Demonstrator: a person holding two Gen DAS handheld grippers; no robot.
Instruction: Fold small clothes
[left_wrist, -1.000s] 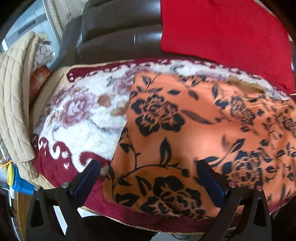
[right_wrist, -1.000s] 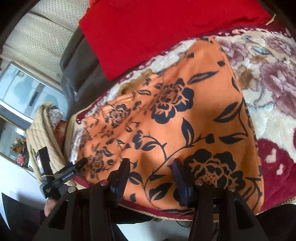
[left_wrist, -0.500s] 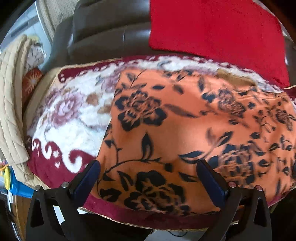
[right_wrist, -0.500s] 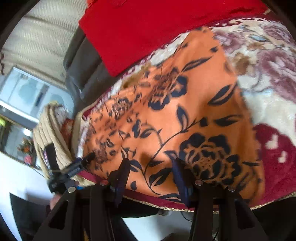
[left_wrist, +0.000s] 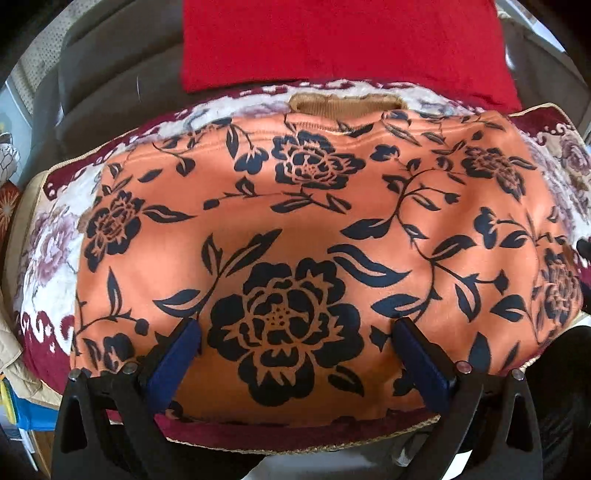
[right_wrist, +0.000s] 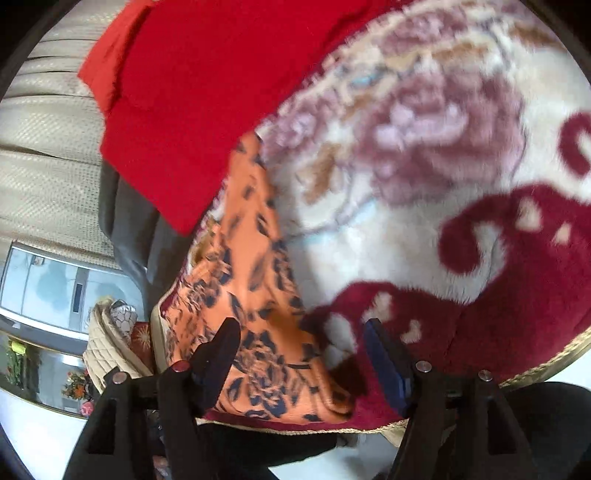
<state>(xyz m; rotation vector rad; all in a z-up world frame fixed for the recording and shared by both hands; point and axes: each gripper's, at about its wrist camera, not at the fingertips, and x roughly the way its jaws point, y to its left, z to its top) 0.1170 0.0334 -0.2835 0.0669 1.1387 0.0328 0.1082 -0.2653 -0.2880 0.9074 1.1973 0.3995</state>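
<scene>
Left wrist view: the left gripper (left_wrist: 295, 350) was pitched steeply down, jaws spread wide, released, over the orange floral garment (left_wrist: 314, 229). The right gripper (right_wrist: 301, 347), jaws just widened and gripping nothing, was angled over the garment's 3 o'clock edge on the plush floral blanket (right_wrist: 424, 166).

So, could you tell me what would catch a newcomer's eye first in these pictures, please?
The orange garment with bold black flowers dominates, spread flat across the plush floral blanket on the seat. Behind it, a bright red cloth lies against the dark sofa back. The left tool stands wide open over the garment's near hem, while the right tool straddles its side edge.
</scene>
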